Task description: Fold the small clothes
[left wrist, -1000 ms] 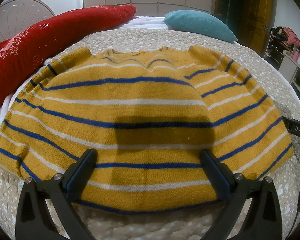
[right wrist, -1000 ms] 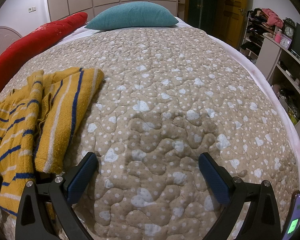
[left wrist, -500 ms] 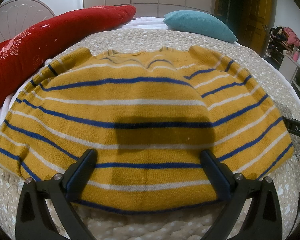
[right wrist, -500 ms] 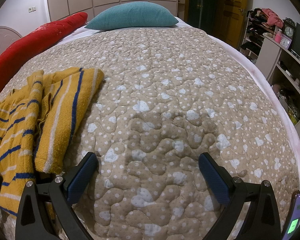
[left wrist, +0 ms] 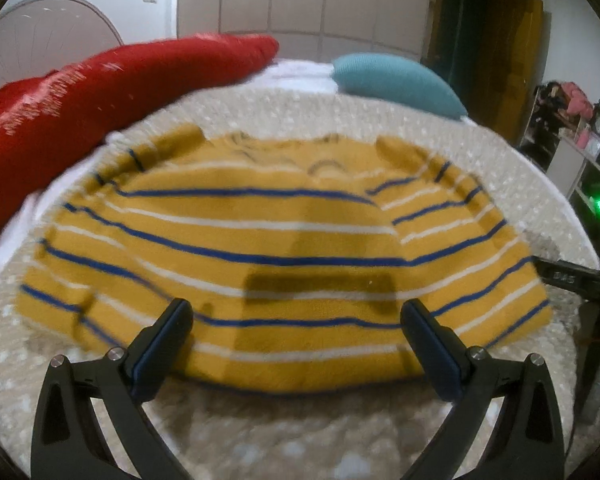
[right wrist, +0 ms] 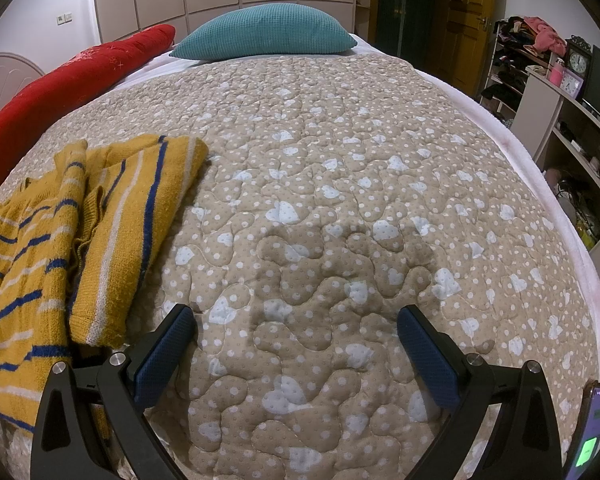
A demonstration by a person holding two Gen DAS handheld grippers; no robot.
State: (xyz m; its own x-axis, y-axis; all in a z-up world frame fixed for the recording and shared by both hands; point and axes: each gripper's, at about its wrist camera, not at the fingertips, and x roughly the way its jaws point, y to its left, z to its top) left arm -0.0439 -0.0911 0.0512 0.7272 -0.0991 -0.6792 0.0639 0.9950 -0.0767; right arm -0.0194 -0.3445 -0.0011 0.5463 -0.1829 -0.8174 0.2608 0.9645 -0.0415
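Yellow knit sweater (left wrist: 276, 248) lies spread flat on the bed, neckline away from the left gripper (left wrist: 296, 316), both sleeves already turned in over the body. Blue and white stripes run across it; the knit looks soft, loose and thick at the hem.

Left gripper hangs over the bottom hem with its jaws spread wide, gripping nothing. Right gripper (right wrist: 296, 324) is likewise released and empty, over bare quilt (right wrist: 360, 184) just beside the sweater's right edge.

Risks, as I judge them:
- The left view is smeared, so the tool seems to be moving. A fast approach could push the hem into a ridge instead of catching it.
- Padded fingers may pinch only the top layer; the knit would then part from its back layer and fold crooked.
- The folded sleeve (right wrist: 140, 216) on the right side sits loosely, rumpled along its inner edge. Lifting the hem could shake it open.
- The quilt is puffy and stitched in wavy channels; a low pinch might take bedding along with wool.
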